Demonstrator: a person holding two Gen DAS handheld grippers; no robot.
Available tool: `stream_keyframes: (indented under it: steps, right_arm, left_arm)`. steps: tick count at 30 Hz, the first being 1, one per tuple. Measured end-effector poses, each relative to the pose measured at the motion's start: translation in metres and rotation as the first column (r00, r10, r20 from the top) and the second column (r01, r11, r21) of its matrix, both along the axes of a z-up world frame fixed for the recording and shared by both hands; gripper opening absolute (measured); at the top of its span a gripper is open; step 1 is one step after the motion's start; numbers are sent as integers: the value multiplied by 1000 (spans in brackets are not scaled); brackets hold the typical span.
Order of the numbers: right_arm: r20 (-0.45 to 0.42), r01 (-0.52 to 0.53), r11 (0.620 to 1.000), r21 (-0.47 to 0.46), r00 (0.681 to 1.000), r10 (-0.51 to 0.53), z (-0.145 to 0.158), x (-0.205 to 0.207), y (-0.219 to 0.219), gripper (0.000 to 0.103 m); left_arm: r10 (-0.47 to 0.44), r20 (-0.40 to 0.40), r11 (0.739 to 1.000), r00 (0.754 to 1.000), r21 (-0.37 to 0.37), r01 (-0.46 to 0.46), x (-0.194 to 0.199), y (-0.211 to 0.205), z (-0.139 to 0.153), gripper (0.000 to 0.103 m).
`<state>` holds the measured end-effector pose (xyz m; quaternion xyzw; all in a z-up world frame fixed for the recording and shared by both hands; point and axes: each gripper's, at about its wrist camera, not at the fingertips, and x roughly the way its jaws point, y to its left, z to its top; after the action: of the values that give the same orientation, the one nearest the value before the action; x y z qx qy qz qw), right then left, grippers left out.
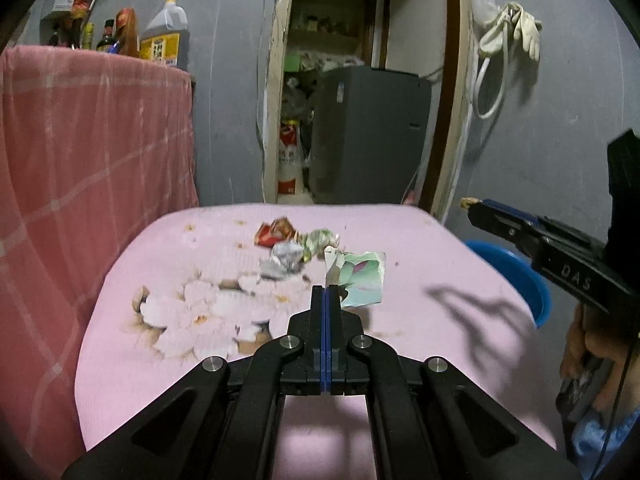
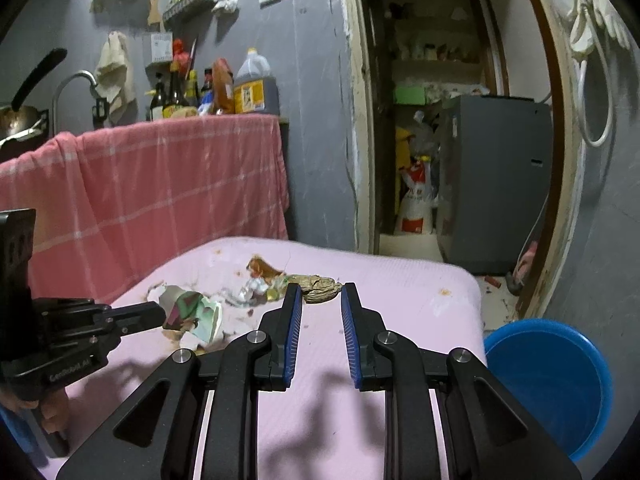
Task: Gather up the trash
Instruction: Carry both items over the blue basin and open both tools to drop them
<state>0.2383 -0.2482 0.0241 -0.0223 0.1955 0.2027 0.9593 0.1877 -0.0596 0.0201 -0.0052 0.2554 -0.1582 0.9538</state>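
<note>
The torn paper wrapper, green and white with a pink mark, is a thin creased sheet. In the left view it sits at centre, its long side running up and to the right from the left tool, whose blue pads are pressed together on the wrapper's near edge. In the right view the same wrapper hangs crumpled at the tip of that tool at middle left.

A brown nut shell, rough, wrinkled and oval, lies with its long axis across the frame, clamped between the tips of the right tool; the ribbed blue pads stand slightly apart around it. In the left view only a scrap of it shows at that tool's tip, at the right edge.

Behind the wrapper lies a small heap of trash: a red shiny wrapper, grey crumpled paper, greenish foil. All rests on a desk covered in pink cloth with a faded flower print. A round blue plastic basin sits at lower right beside the desk.
</note>
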Motion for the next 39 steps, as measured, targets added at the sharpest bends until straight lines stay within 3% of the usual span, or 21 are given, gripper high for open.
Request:
stream_keyframes:
  steps: [11, 21, 31, 39]
  right_arm:
    - [218, 76, 994, 83, 972, -93, 34, -29, -27, 18]
    - [298, 184, 974, 136, 930, -217, 53, -45, -71, 18]
    - [266, 313, 930, 191, 896, -356, 49, -48, -127, 18]
    - [133, 405, 880, 248, 886, -445, 25, -36, -175, 19]
  left_arm:
    - [1, 160, 995, 987, -97, 14, 2, -19, 48, 0]
    - [-53, 216, 978, 975, -186, 95, 12, -65, 77, 0]
    - [-179, 198, 955, 964, -200, 219, 27, -138, 82, 0]
    - [-279, 49, 938, 959, -201, 284, 57, -192, 56, 0]
